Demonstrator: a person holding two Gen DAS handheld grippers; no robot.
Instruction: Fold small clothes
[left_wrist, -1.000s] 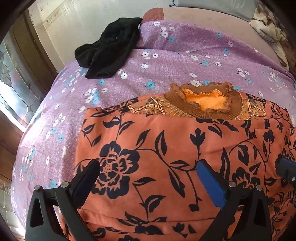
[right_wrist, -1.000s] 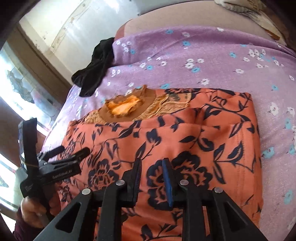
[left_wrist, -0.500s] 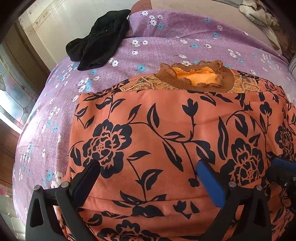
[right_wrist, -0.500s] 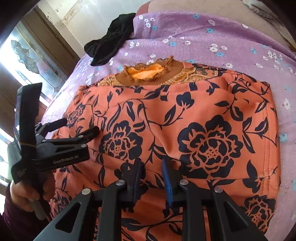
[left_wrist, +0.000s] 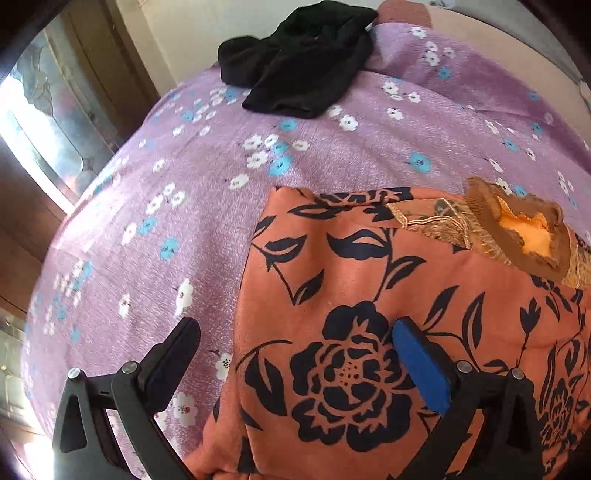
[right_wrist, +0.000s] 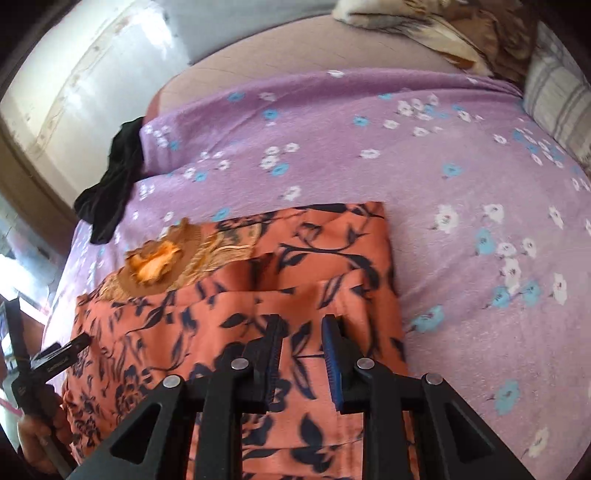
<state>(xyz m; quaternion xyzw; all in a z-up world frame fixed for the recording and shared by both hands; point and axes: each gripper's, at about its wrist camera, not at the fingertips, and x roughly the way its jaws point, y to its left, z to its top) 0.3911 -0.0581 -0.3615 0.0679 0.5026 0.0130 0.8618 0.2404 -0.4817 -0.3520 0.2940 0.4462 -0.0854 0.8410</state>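
The right hand-held gripper, jaws narrowly apart and empty, hangs over the orange floral garment.

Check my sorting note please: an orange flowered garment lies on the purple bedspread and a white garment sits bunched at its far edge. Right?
Not quite. The bunched garment at the bedspread's far edge is black, as the left wrist view shows. The orange flowered garment does lie on the bedspread.
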